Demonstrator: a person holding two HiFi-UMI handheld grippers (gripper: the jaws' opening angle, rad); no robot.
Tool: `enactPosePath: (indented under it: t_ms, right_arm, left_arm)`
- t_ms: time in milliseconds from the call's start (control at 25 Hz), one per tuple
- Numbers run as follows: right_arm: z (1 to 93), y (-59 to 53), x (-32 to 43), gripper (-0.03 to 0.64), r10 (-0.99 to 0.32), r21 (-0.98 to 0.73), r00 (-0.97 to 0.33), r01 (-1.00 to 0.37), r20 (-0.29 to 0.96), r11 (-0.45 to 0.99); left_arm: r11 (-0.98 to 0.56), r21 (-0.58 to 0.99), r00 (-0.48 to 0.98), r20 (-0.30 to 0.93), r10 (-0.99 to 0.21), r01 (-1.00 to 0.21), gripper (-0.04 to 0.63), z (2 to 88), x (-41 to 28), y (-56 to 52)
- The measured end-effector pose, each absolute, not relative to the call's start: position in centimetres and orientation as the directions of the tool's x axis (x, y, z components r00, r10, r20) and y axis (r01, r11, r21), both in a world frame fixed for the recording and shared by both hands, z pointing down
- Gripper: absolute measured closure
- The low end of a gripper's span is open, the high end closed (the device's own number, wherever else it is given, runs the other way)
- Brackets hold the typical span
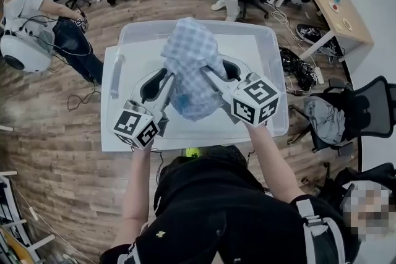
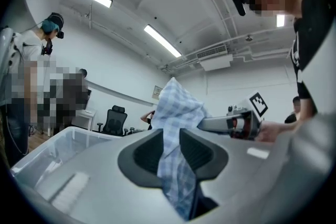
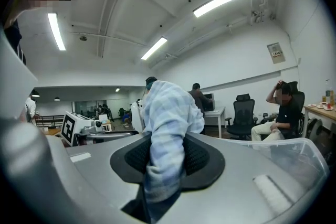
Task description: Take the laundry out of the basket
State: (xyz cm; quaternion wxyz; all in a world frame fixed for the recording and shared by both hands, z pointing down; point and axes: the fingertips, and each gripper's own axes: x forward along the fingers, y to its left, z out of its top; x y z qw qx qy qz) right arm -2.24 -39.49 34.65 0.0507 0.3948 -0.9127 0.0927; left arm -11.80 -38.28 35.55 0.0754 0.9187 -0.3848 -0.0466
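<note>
Cloth (image 1: pixel 192 65) hangs bunched above the basket (image 1: pixel 272 59) middle in head view, long axis up-down, tail over the basket floor. Your left claw (image 1: pixel 167 80) and right claw (image 1: pixel 213 74) flank it, equally near, both above the basket. Left gripper view: jaws clamped on cloth (image 2: pixel 178 107), fold peaks above them, rest drops below. Right gripper view: jaws clamped on the same cloth (image 3: pixel 170 113), basket rim (image 3: pixel 294 157) lower right. Likely next: lift straight up, then out over the rim.
</note>
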Motion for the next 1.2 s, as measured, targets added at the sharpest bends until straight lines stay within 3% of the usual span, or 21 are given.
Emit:
enactPosePath:
  t_ms: [560, 1200]
  right_arm:
    - [31.0, -37.1, -0.8, 0.494, -0.733, -0.143, -0.677, -0.733, 0.068, 0.665]
    - [26.9, -27.8, 3.4, 0.494, -0.686, -0.167, -0.726, -0.671, -0.046, 0.722]
  left_arm:
    - [-0.698, 0.16, 0.703, -0.033, -0.711, -0.698, 0.499, 35.2, -11.2, -36.5]
    - [-0.68, 0.096, 0.679, -0.055, -0.732, -0.726, 0.5, 31.8, -6.2, -27.1]
